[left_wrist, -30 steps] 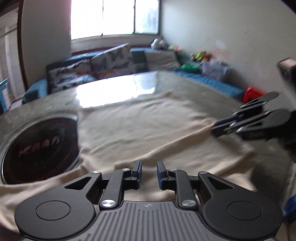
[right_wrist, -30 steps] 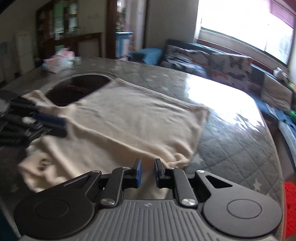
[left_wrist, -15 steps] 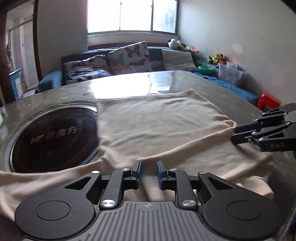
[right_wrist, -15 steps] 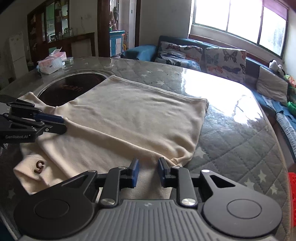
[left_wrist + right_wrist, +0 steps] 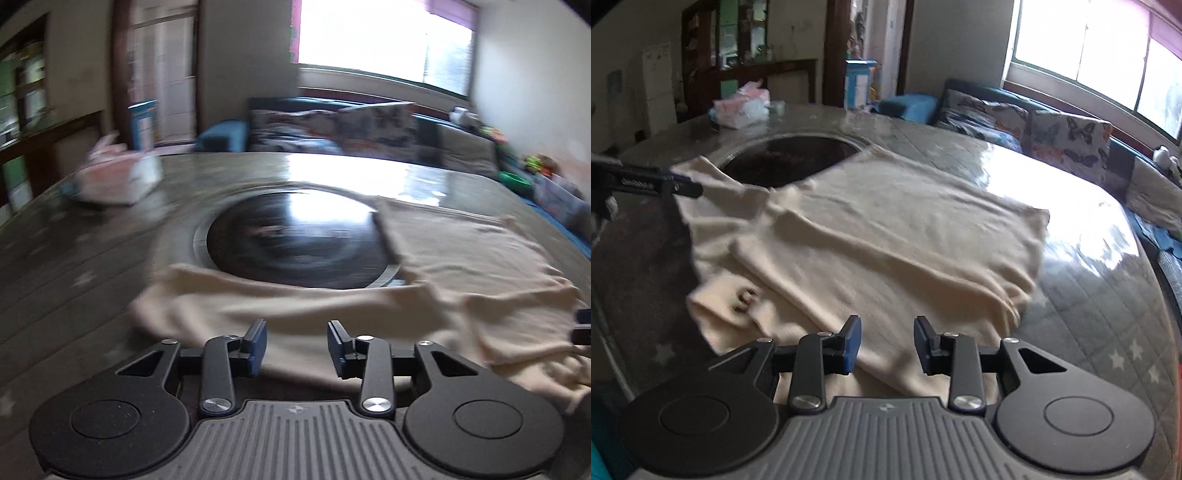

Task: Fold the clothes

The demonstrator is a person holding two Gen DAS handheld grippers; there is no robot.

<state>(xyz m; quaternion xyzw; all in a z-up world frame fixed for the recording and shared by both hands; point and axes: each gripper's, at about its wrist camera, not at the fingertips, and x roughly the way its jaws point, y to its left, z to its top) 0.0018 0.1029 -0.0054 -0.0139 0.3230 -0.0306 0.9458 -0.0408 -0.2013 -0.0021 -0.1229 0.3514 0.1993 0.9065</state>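
Note:
A cream long-sleeved garment (image 5: 886, 229) lies flat on the quilted table, one side folded over itself, a small brown logo (image 5: 744, 299) near its front left corner. In the left wrist view the garment (image 5: 461, 258) fills the right side and a sleeve (image 5: 221, 291) runs left along the front of the dark round plate. My left gripper (image 5: 297, 332) hovers over the sleeve's near edge, its jaws opening and the pads clear of the cloth. My right gripper (image 5: 886, 328) stands over the garment's near hem, jaws also opening, nothing pinched. The left gripper (image 5: 665, 184) shows at the garment's far left.
A dark round hob plate (image 5: 295, 240) is set into the table (image 5: 1108, 295), partly covered by the garment. A pink tissue pack (image 5: 742, 107) lies at the far left of the table. A sofa with butterfly cushions (image 5: 1052, 136) stands behind, under the window.
My left gripper has swung left from the garment's body toward the sleeve and the hob. Both grippers' jaws stand wider apart than before. The right gripper shifted slightly.

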